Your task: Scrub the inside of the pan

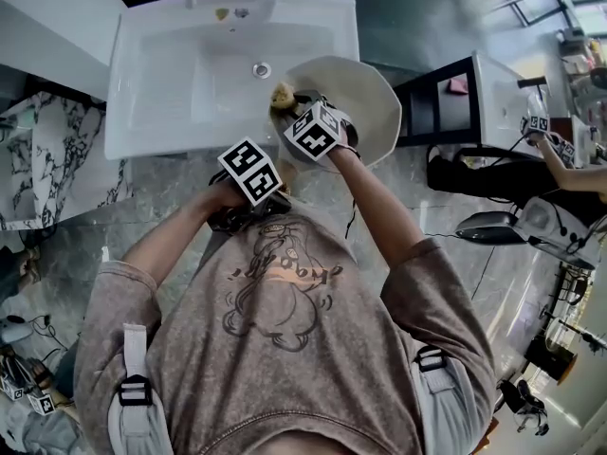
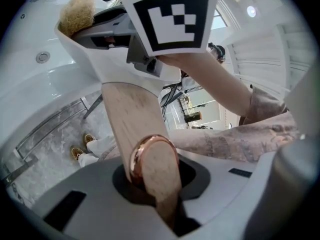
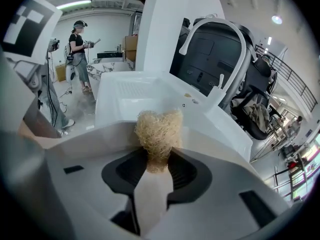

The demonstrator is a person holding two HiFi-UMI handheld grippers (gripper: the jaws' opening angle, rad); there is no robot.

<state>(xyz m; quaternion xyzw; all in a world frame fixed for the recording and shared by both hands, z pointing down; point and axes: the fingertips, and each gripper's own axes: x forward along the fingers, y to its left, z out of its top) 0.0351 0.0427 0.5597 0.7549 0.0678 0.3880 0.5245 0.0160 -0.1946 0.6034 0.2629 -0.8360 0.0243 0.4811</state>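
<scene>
A white pan point(image 1: 358, 102) with a pale wooden handle point(image 2: 131, 116) is held tilted over the right edge of the sink point(image 1: 190, 74). My left gripper point(image 1: 248, 212) is shut on the handle's end, just behind its copper ring point(image 2: 146, 154); the handle fills the jaws of the left gripper point(image 2: 156, 186). My right gripper point(image 1: 290, 100) is shut on a straw-coloured loofah scrubber point(image 1: 282, 95). The scrubber point(image 3: 159, 130) sticks out past the right gripper point(image 3: 159, 159) and rests at the pan's rim point(image 2: 80, 44) on the sink side. The scrubber point(image 2: 77, 13) shows above the rim.
A white faucet point(image 3: 220, 49) stands at the sink's back edge, with the drain point(image 1: 262, 69) in the basin. A marble-patterned counter point(image 1: 43, 159) lies to the left. A black-and-white table point(image 1: 474, 98) stands to the right. A person point(image 3: 80, 46) stands far off.
</scene>
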